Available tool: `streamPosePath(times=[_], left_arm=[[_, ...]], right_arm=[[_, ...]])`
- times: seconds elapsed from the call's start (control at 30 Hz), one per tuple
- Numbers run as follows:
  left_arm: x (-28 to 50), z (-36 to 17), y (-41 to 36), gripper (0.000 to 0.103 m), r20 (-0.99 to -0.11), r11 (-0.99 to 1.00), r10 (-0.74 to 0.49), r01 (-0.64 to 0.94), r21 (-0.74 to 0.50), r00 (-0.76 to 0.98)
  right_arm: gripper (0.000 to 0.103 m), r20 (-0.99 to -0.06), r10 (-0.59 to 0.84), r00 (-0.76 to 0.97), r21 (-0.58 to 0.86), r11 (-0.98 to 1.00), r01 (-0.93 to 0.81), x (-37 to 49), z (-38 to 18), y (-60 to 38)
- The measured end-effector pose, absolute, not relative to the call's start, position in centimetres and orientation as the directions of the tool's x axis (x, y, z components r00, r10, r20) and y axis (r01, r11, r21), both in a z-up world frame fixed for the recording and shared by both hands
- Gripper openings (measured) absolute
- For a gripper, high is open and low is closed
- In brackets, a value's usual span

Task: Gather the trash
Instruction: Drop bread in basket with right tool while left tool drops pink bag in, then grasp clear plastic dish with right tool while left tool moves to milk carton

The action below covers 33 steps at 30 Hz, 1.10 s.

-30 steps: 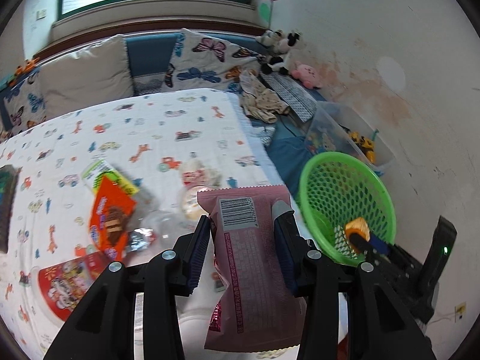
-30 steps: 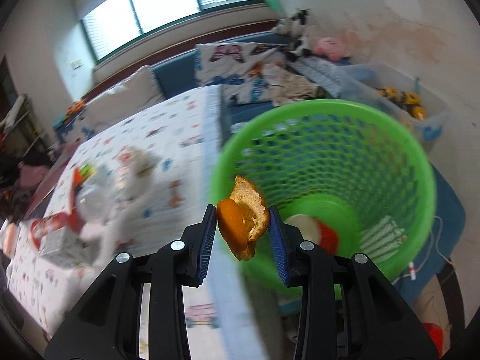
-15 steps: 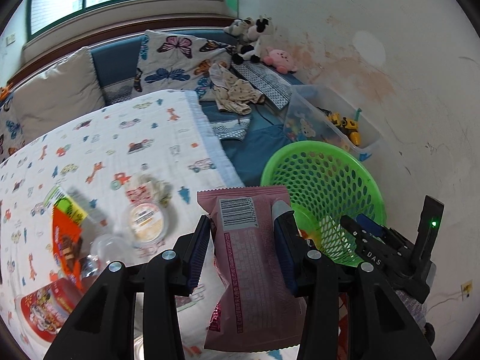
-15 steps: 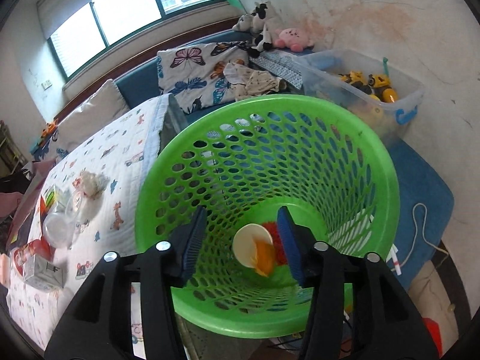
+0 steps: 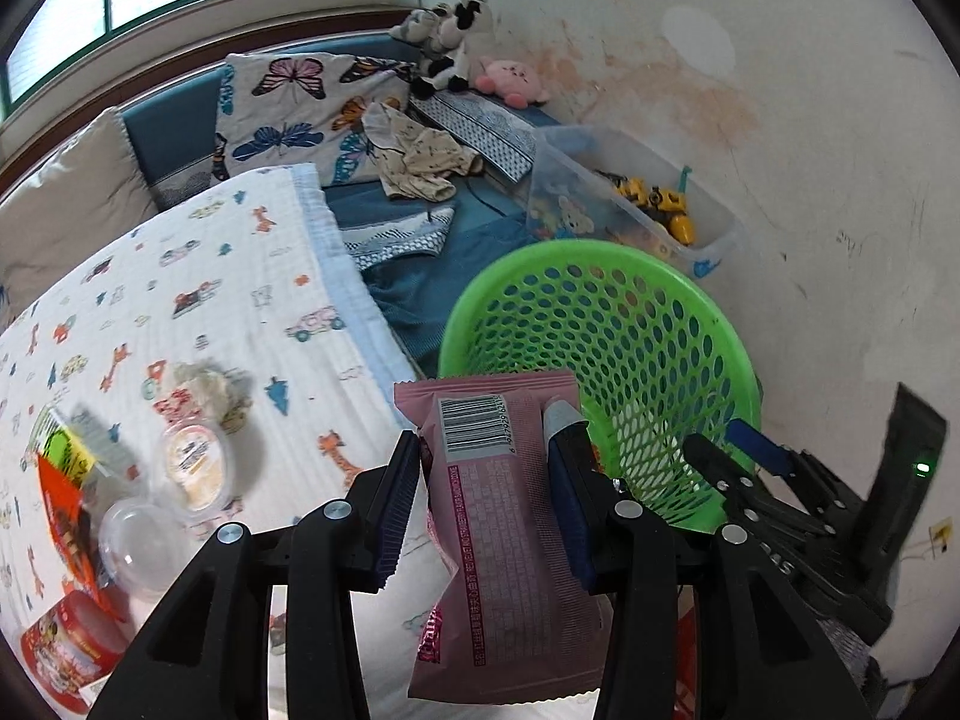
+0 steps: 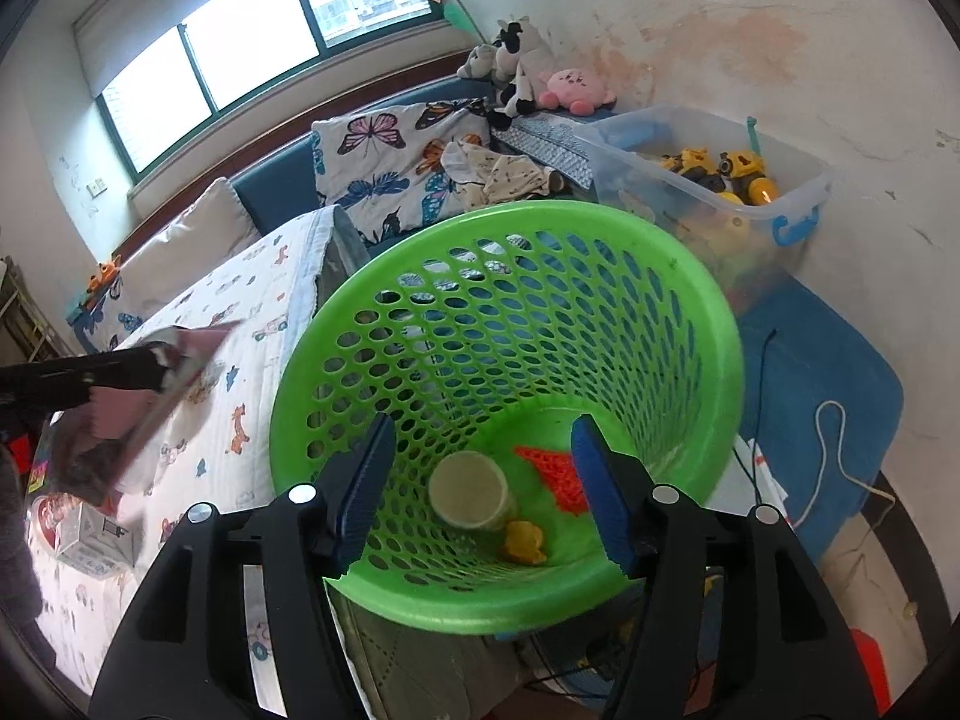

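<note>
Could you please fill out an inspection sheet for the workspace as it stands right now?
Surface: bed with a cartoon-print blanket.
Job's things: green mesh basket beside the bed, holding a white cup, an orange peel and a red net scrap; pink wrapper in the left gripper.
Clutter: round tub, clear lid, orange packet and red tin on the blanket.
Grippers: left shut on the wrapper; right gripper open over the basket, empty.
Cables: white cord on the blue mat.
Surroundings: toy bin, plush toys, window.
</note>
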<state>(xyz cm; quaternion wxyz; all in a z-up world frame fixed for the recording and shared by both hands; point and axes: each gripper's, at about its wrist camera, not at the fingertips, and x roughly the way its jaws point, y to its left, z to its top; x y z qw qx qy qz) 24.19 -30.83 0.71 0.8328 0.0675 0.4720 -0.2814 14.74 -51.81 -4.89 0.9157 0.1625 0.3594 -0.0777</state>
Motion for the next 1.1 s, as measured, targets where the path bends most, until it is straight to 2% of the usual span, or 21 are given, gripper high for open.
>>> streamPosePath(times=[0.3, 0.4, 0.5, 0.77, 1.1], left_arm=[[24.6, -1.3, -34.5, 0.043, -0.846, 0.801, -0.398, 0.583, -0.133, 0.355], [24.8, -1.7, -35.6, 0.052, -0.845, 0.792, -0.404, 0.596, -0.132, 0.350], [24.9, -1.8, -36.3, 0.068, -0.836, 0.780, -0.426, 0.609, -0.146, 0.345], [23.9, -0.9, -35.4, 0.072, -0.802, 0.755, -0.489, 0.627, -0.192, 0.343], [22.2, 0.7, -29.2, 0.075, -0.767, 0.774, -0.510, 0.598, -0.209, 0.391]], right_arm=[[0.068, -0.676, -0.029, 0.736, 0.270, 0.920, 0.284, 12.3, -5.0, -52.5], [0.068, -0.673, -0.032, 0.739, 0.275, 0.917, 0.290, 11.7, -4.9, -52.7], [0.068, -0.668, -0.036, 0.743, 0.276, 0.916, 0.292, 11.5, -4.6, -52.9], [0.068, -0.651, -0.031, 0.759, 0.286, 0.916, 0.283, 10.6, -3.9, -52.6], [0.071, -0.630, 0.005, 0.777, 0.304, 0.922, 0.240, 10.1, -2.9, -50.1]])
